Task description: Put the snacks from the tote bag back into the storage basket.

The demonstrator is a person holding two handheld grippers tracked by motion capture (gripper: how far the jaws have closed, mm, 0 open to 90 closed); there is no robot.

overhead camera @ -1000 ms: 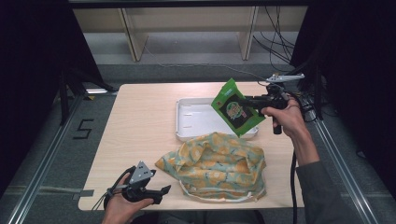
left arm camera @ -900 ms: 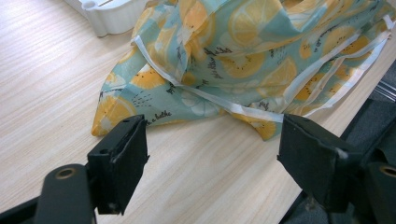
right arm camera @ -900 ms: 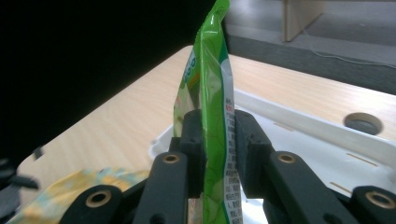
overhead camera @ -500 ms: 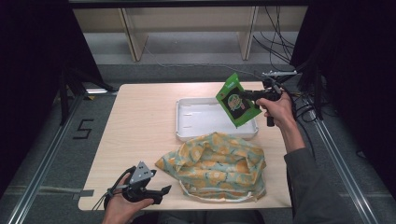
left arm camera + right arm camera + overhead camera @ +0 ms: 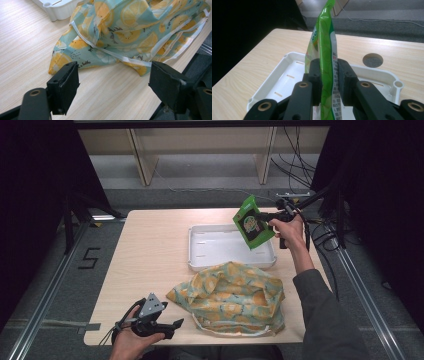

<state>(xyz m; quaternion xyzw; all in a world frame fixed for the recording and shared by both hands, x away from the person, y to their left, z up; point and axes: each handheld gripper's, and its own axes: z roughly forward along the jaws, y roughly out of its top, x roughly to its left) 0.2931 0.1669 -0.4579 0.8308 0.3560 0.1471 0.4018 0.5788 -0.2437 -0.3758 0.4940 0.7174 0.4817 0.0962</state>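
Item 1: green snack pouch (image 5: 253, 222). Your right gripper (image 5: 272, 216) has its jaws clamped on the pouch's flat faces; in the right gripper view the pouch (image 5: 325, 57) stands edge-on and upright between the two pads. It hangs in the air over the 3 o'clock end of the white tray (image 5: 210, 261), clear of the tray floor.

Item 2: white tray, at about 1 o'clock from the table's (image 5: 150, 255) centre, with slots in its floor.

Item 3: lemon-print cloth bag (image 5: 230, 297), slumped at 5 o'clock on the table, just beside the tray's near rim.

Item 4: your left gripper (image 5: 162, 325), at 7 o'clock by the table's near edge, jaws spread wide and holding nothing, aimed at the bag (image 5: 130, 32) without touching it.
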